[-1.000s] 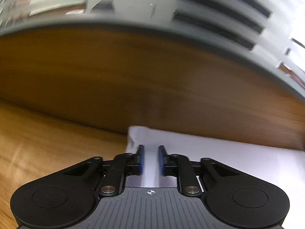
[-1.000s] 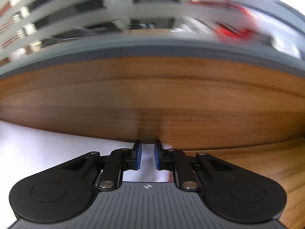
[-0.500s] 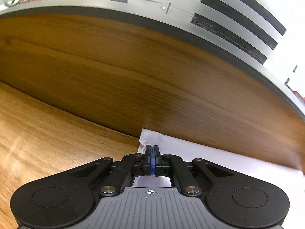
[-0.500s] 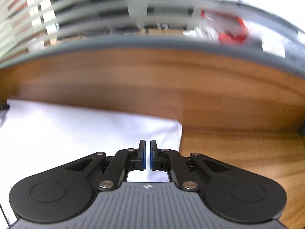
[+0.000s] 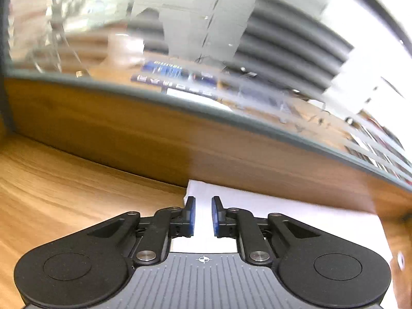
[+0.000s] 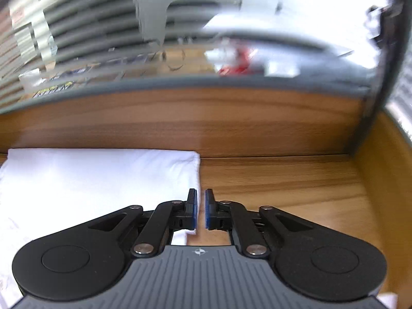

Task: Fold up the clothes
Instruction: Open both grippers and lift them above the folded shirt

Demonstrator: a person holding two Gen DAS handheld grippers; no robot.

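Note:
A white folded cloth (image 5: 296, 221) lies flat on the wooden table (image 5: 77, 193), up against the back panel. My left gripper (image 5: 203, 202) hovers above the cloth's far left corner. Its jaws are opening, and only the cloth lying below shows through the gap. In the right wrist view the same cloth (image 6: 97, 180) fills the left half. My right gripper (image 6: 201, 200) hangs over the cloth's right edge with its jaws opening. Bare table (image 6: 283, 185) shows through the narrow gap and nothing is between the pads.
A low wooden back panel (image 5: 180, 141) with a grey-framed glass partition above it closes off the far side of the table. A wooden side wall (image 6: 381, 159) rises at the right. Open tabletop lies to the left and right of the cloth.
Half a second ago both grippers were shut low at the cloth's far corners. Both have since risen and drawn back, their jaws have parted, and the cloth lies flat.

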